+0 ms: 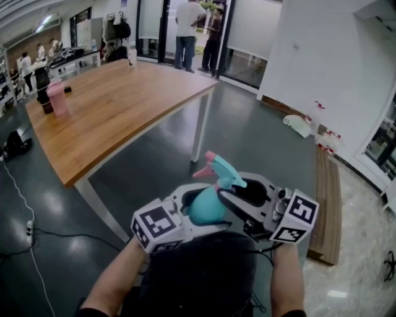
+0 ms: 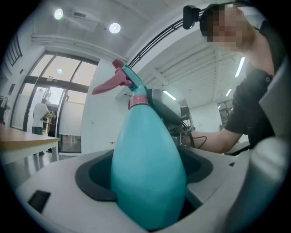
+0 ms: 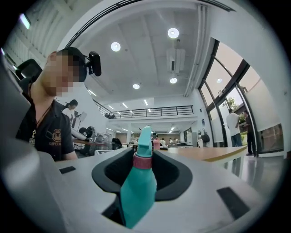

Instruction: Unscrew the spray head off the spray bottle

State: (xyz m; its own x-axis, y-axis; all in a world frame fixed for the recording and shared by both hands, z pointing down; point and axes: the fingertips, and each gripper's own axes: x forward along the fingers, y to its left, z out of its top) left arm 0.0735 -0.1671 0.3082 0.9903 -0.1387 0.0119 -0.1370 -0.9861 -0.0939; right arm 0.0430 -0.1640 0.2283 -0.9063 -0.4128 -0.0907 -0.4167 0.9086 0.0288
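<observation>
Two grips held: left gripper (image 2: 148,195) clamped the spray bottle (image 2: 145,159), right gripper (image 3: 143,175) pinched its spray head (image 3: 145,141); unscrewing seemingly called for twisting next.

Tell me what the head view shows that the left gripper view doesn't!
Only the head view: a pink plastic container standing on the long wooden table, and a low wooden bench by the white wall. Only the left gripper view: round white ceiling lights and the small black camera on the person's head. Both: the teal plastic spray bottle with its pink trigger.
</observation>
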